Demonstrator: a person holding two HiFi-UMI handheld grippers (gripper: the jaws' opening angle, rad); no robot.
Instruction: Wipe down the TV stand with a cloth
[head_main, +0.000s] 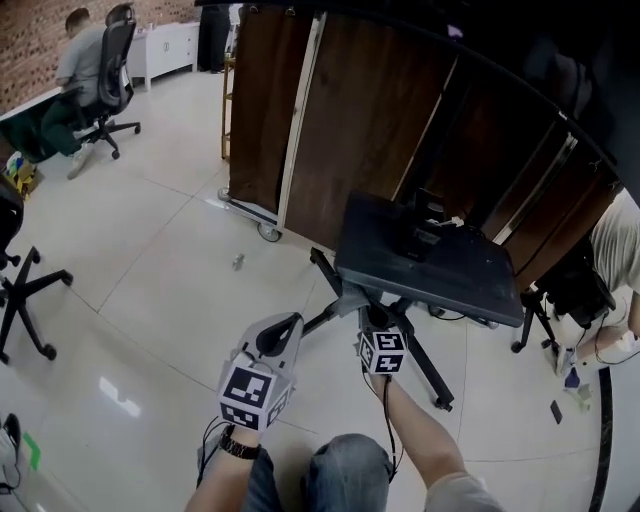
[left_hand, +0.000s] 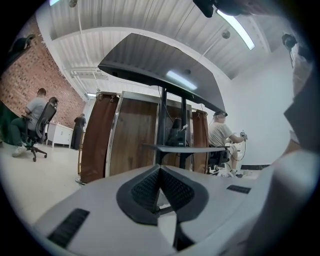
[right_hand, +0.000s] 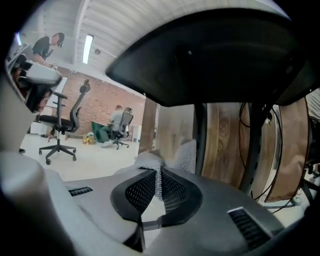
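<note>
The TV stand is a dark flat shelf on a black post with splayed wheeled legs, in front of the brown wooden panels. My right gripper sits just under the shelf's near edge, shut on a grey mesh cloth that pokes out beyond the pads, with the shelf's underside close overhead. My left gripper hangs to the left of the stand's legs, shut with nothing between its pads. In the left gripper view the stand's shelf and post rise ahead.
Tall brown panels on a wheeled frame stand behind the stand. An office chair base is at the left. A seated person is at the far left, another person sits at the right. A small object lies on the tiled floor.
</note>
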